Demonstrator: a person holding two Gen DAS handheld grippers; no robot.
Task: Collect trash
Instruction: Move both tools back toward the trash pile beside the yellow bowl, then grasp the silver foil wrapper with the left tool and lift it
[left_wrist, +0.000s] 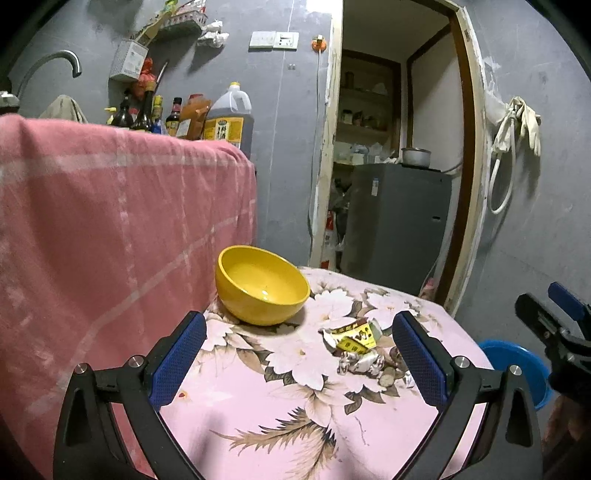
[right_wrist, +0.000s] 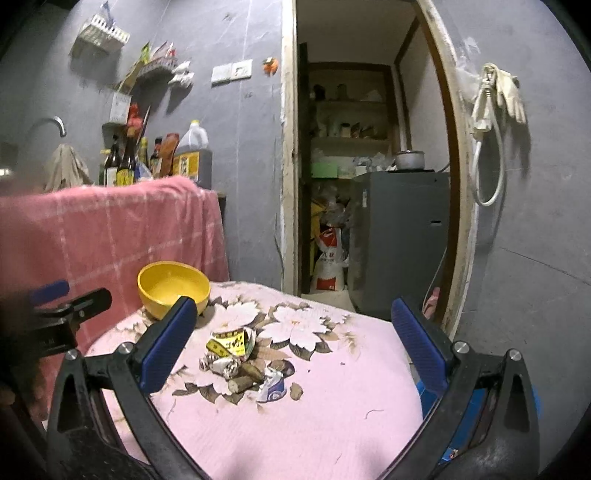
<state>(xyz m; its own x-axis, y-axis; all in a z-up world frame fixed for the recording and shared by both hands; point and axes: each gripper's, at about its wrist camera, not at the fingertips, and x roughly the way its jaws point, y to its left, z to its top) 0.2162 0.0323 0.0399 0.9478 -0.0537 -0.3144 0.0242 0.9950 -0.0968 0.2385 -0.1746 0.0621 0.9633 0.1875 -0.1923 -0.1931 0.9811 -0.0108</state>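
Grey walls and an open doorway stand behind a small bench (right_wrist: 332, 406) with a pink flower cloth on it. On that cloth, near the middle, lies the trash pile (right_wrist: 242, 363) — a torn yellow wrapper (right_wrist: 231, 343), some crumpled striped wrappers (right_wrist: 221, 365), a few brown stubby bits (right_wrist: 245, 378) and a small blue and white scrap (right_wrist: 273, 386). All of it sits close together, touching or nearly touching. Nothing has been picked up yet.

Just behind the pile, toward the back left of the bench, is a yellow bowl (left_wrist: 262, 286). It looks empty. It stands a little apart from the trash. A pink checked cloth (left_wrist: 110, 221) hangs over something tall on the left. Down on the floor to the right of the bench there is a blue tub (left_wrist: 517, 365), partly hidden.

The left gripper (left_wrist: 299, 363) is wide open with nothing between its pads, and the trash shows just inside its right pad. The right gripper (right_wrist: 293, 349) is wide open too and holds nothing — the pile shows between its pads but farther off, not touched.

I think this is the start, the reaching step. Next, one gripper needs to come down over one small piece, close gently on it, and lift it away; the bowl or the tub may be where it goes, but I can't be sure which
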